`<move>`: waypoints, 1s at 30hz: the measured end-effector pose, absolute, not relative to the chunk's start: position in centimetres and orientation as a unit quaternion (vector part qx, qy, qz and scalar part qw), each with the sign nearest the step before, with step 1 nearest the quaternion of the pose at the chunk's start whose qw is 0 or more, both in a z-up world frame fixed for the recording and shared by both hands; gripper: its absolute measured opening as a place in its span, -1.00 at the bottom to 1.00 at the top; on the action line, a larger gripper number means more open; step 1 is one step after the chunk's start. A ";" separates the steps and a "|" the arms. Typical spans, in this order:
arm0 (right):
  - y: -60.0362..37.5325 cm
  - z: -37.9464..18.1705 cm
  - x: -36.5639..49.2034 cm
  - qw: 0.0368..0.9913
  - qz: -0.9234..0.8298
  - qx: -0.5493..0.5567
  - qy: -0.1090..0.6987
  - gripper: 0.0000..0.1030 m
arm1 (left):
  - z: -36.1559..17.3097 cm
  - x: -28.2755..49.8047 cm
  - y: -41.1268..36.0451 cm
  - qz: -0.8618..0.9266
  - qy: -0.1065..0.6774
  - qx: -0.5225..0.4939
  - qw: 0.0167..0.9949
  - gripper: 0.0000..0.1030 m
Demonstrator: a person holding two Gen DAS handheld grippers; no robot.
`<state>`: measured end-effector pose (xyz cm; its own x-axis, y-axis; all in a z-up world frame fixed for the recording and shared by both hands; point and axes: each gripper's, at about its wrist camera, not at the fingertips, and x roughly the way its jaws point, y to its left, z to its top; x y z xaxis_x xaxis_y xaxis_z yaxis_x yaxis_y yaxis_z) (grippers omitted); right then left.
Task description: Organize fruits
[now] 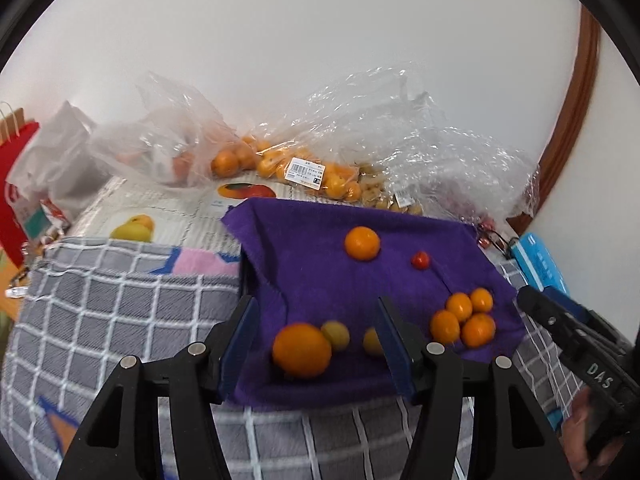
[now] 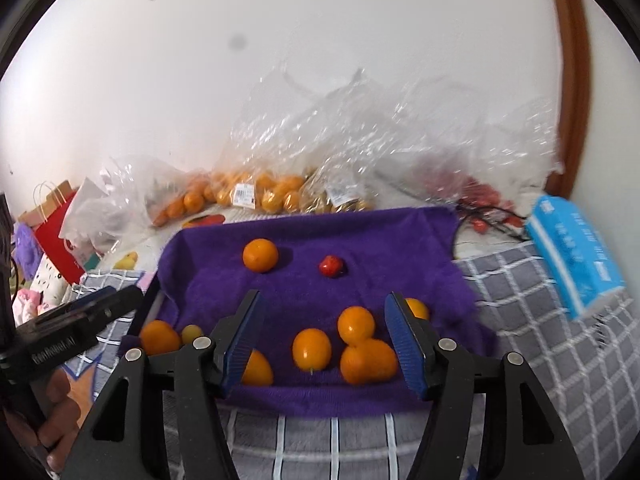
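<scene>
A purple cloth (image 1: 320,272) (image 2: 360,240) lies over a tray and holds loose fruit. In the left wrist view, a large orange (image 1: 302,350) and two small yellow-green fruits (image 1: 336,334) lie below my left gripper (image 1: 316,308), which is open and touches none of them. Farther back lie another orange (image 1: 362,243) and a small red fruit (image 1: 421,260). A cluster of small oranges (image 1: 464,318) sits at the cloth's right. In the right wrist view, my right gripper (image 2: 324,298) hangs open above those small oranges (image 2: 356,325), holding nothing.
Clear plastic bags of oranges (image 1: 256,160) (image 2: 260,194) and other fruit line the wall behind the cloth. A blue tissue pack (image 2: 572,256) lies to the right, and a red paper bag (image 2: 56,232) to the left. A grey checked blanket (image 1: 120,312) covers the surface around.
</scene>
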<state>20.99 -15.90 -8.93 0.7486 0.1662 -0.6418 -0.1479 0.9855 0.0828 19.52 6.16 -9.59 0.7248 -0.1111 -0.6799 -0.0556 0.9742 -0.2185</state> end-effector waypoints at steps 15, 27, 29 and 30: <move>-17.1 -4.2 8.0 0.947 0.062 0.003 0.316 0.81 | -4.0 7.5 2.5 0.012 0.336 -0.044 0.941 0.78; -18.0 -1.9 1.4 0.953 0.045 -0.012 0.300 0.99 | -1.0 0.8 1.3 0.005 0.303 -0.053 0.952 0.93; -18.1 -1.7 0.9 0.953 0.046 -0.012 0.298 0.99 | -0.8 0.3 1.4 0.007 0.298 -0.053 0.953 0.93; -18.2 -1.6 0.6 0.954 0.046 -0.012 0.297 0.99 | -0.7 0.2 1.4 0.006 0.296 -0.053 0.954 0.93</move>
